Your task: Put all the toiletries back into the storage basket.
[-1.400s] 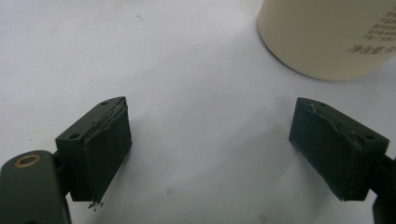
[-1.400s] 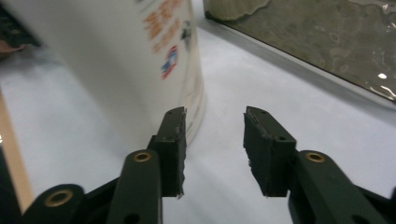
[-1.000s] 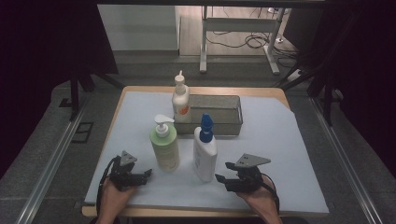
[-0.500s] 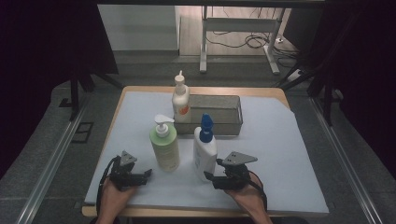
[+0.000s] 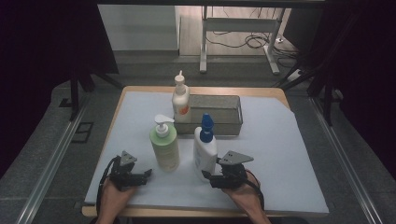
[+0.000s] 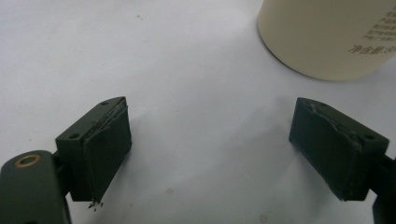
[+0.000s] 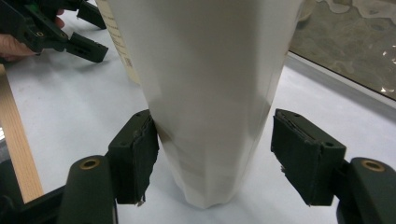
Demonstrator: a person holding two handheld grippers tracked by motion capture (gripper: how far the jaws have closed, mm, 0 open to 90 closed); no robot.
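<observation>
Right gripper set around the white bottle, grip not yet made

The right gripper [image 5: 210, 176] has its jaws apart on either side of the white bottle [image 5: 205, 154], which stands upright on the mat [image 5: 280, 158] just in front of the mesh tray [image 5: 219, 112]; the left pad [image 7: 140, 158] touches its side, the other stands clear. The jaws have just been opening slightly. The left gripper [image 5: 142, 175] rests open near the green bottle [image 5: 165, 147], holding nothing. Closing, lifting and placing all appear left to do.
</observation>
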